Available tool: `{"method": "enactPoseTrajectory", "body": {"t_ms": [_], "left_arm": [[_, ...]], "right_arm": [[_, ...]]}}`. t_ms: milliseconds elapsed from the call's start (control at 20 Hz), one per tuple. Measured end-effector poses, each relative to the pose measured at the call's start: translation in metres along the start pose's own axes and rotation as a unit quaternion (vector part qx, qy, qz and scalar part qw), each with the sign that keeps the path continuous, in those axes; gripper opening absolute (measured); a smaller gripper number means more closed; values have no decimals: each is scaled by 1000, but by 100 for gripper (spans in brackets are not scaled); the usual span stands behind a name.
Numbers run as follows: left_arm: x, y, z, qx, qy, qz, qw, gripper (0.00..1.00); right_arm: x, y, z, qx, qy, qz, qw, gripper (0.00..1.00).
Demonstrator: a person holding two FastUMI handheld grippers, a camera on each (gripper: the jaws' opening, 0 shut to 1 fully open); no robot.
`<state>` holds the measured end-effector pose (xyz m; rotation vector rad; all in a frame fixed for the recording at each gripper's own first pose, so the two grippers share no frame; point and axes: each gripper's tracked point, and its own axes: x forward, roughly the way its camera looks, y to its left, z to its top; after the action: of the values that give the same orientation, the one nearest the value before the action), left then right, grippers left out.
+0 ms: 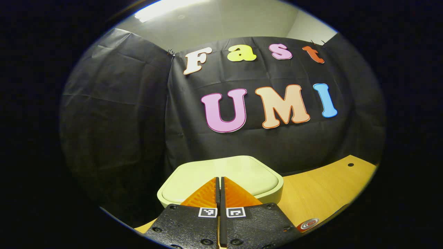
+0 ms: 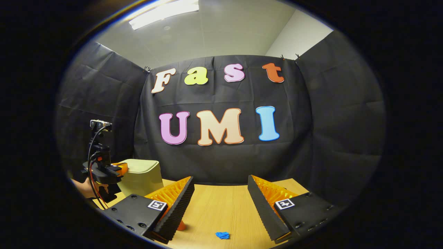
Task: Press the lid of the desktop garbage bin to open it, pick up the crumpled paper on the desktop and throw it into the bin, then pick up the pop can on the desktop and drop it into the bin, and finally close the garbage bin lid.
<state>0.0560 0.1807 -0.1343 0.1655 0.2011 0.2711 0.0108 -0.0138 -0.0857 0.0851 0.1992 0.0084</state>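
Observation:
The pale green bin [image 1: 242, 173] stands at the table's back edge with its lid down. My left gripper [image 1: 220, 180] is shut and empty, its tips over the near half of the lid; whether they touch it I cannot tell. In the right gripper view that left gripper [image 2: 121, 168] sits at the top of the bin [image 2: 143, 180], held by a hand [image 2: 84, 188]. My right gripper [image 2: 220, 179] stands wide open above the table. The blue crumpled paper [image 2: 223, 235] lies on the wood below and between its fingers. A red can [image 2: 181, 226] peeks from behind one finger; its top [image 1: 309, 223] shows at the lower right.
The wooden table [image 2: 221, 207] runs up to the black cloth wall behind the bin. A small round hole [image 1: 350, 165] marks the tabletop at the far right. A cable [image 2: 92, 166] hangs along the left gripper's body.

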Motion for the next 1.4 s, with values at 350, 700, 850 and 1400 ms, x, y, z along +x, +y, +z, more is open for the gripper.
{"method": "enactPoseTrajectory", "body": {"t_ms": [350,700,850,1400], "left_arm": [[-56,-74,86,-42,-83,-141,986,0],[-119,-116,105,-81,-95,-191,974,76],[-136,-127,85,-91,-67,-201,973,87],[-172,-93,54,-81,-9,-135,988,95]], "right_arm": [[13,-12,2,13,-1,-4,1000,96],[28,-16,-46,18,60,10,998,95],[41,-13,-73,29,92,25,995,97],[77,-20,-304,-91,314,63,943,97]]}}
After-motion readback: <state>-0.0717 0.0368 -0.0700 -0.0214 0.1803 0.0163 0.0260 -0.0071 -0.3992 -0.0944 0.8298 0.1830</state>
